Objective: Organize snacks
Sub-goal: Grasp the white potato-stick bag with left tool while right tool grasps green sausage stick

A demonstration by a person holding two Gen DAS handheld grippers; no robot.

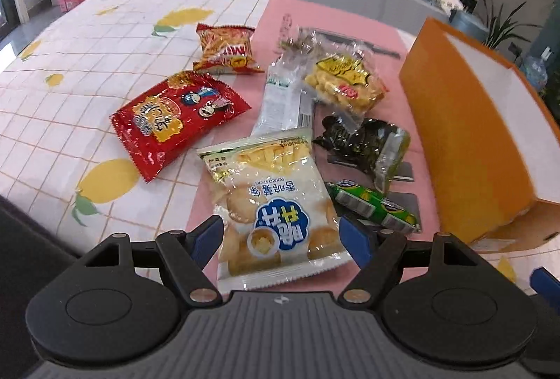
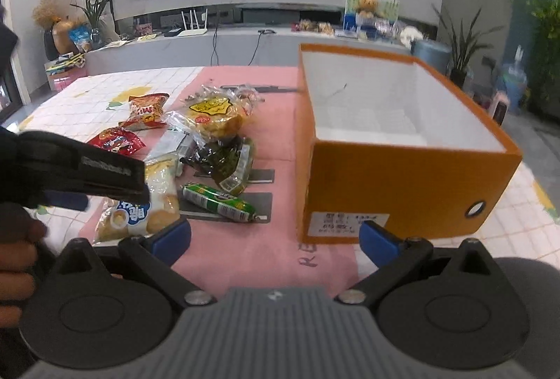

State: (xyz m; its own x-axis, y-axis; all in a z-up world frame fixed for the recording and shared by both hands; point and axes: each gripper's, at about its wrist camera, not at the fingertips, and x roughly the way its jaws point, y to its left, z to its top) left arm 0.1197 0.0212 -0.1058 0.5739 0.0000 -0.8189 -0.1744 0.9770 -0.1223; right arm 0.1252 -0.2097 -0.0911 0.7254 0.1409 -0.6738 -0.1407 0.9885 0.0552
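Left hand-held gripper (image 1: 281,239) is spread wide, straddling the near end of the white potato-stick bag (image 1: 276,204); nothing is clamped yet. The bag lies flat on the pink mat of the worktop (image 1: 105,63), long axis running away from the gripper, print upside down toward it. Right hand-held gripper (image 2: 276,239) is also apart and empty, nearer the orange box (image 2: 402,176). Left is judged better placed for the pick.

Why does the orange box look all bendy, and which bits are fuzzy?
Left wrist view: the fisheye lens curves the orange box and the table edge; the far shelf is soft, and light glares off the potato sticks bag. Right wrist view: the box bows less; the left gripper, very near, is blurred and dark.
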